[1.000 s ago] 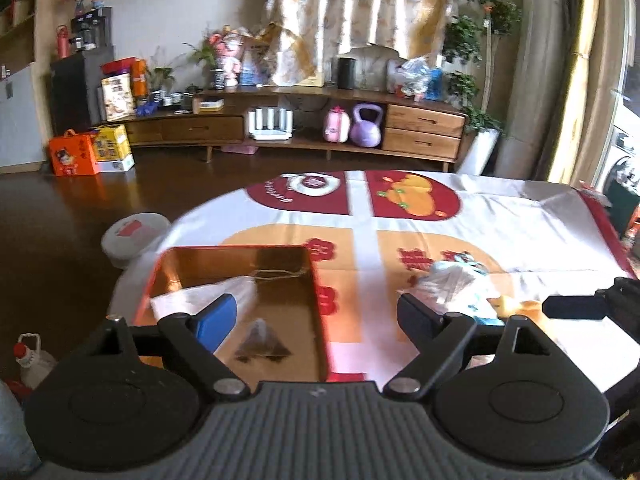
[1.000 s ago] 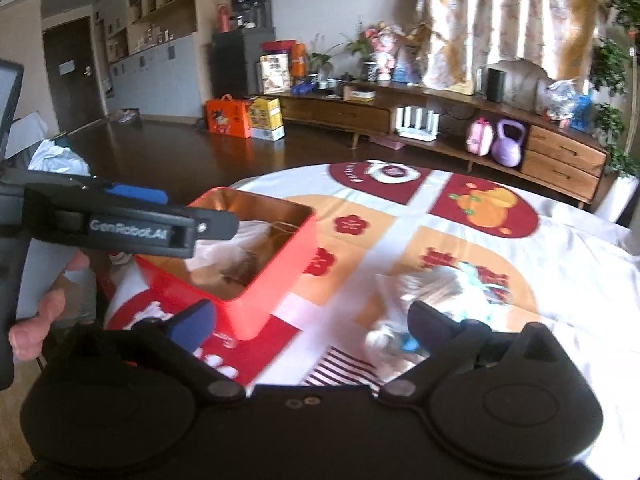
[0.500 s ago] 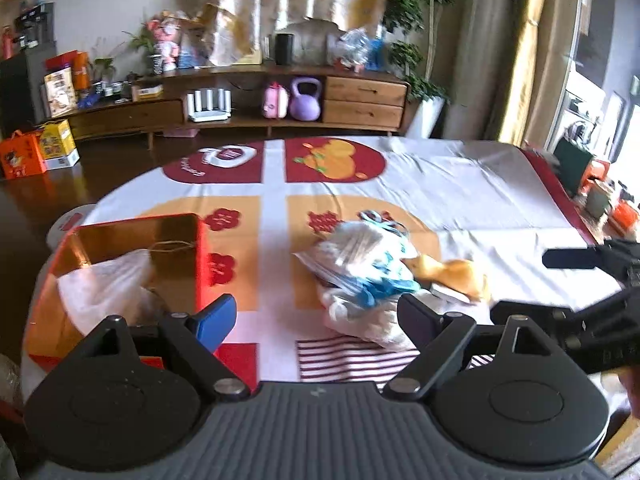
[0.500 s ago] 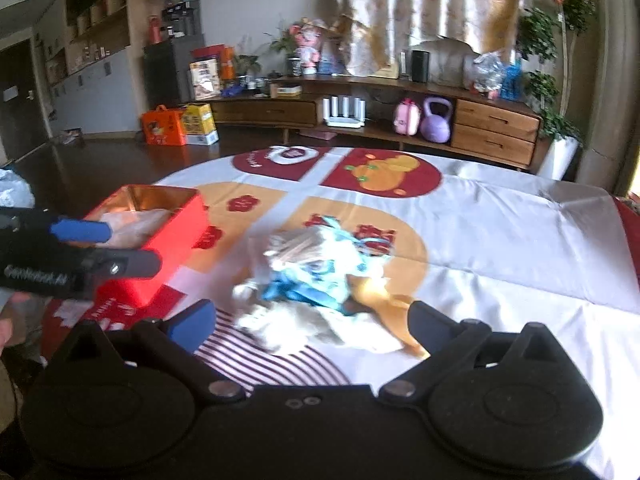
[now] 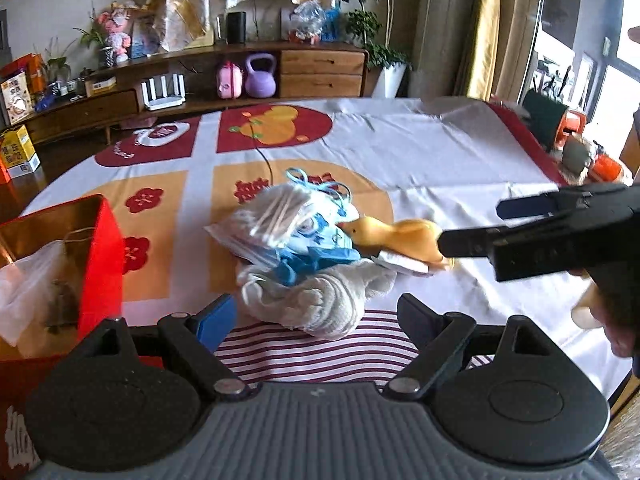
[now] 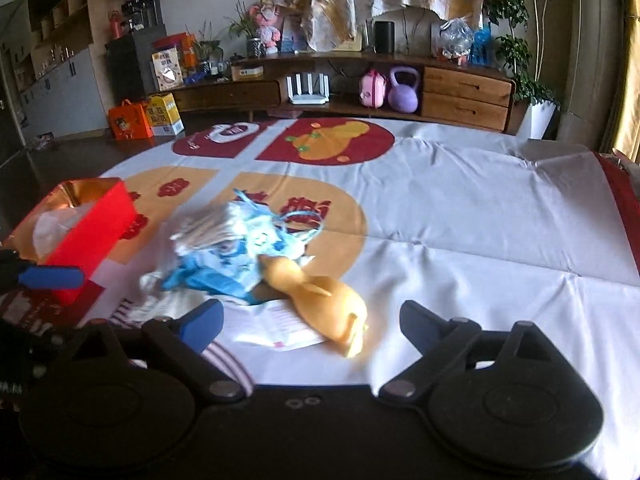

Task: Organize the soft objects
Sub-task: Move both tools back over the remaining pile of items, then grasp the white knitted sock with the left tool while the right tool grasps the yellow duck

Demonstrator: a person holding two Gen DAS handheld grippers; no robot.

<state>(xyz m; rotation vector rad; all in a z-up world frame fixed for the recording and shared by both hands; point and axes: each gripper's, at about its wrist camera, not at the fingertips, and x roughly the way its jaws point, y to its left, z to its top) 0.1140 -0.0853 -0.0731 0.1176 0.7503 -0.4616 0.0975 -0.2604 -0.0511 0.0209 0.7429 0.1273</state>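
Note:
A heap of soft things lies on the patterned tablecloth (image 5: 420,152): a white cloth (image 5: 320,304), blue masks (image 5: 316,248), a clear bag of swabs (image 5: 272,216) and a yellow duck plush (image 5: 400,236). My left gripper (image 5: 316,318) hangs open just before the white cloth, touching nothing. My right gripper (image 6: 310,322) has its jaws closing; the duck plush (image 6: 320,296) and a white paper (image 6: 276,324) lie between the fingers, and the pads are clear of them. In the left wrist view the right gripper (image 5: 470,226) points at the duck from the right.
A red box (image 5: 102,248) with a gold inside and a plastic bag (image 5: 28,280) in it stands at the table's left edge. A person's hand (image 5: 612,320) shows at the right. A wooden sideboard (image 6: 460,92) with a purple kettlebell (image 6: 404,94) stands beyond the table.
Both views have swung right from the red box to the heap and come lower and nearer. The heap now lies just ahead of both pairs of fingers. The right jaws stand slightly narrower.

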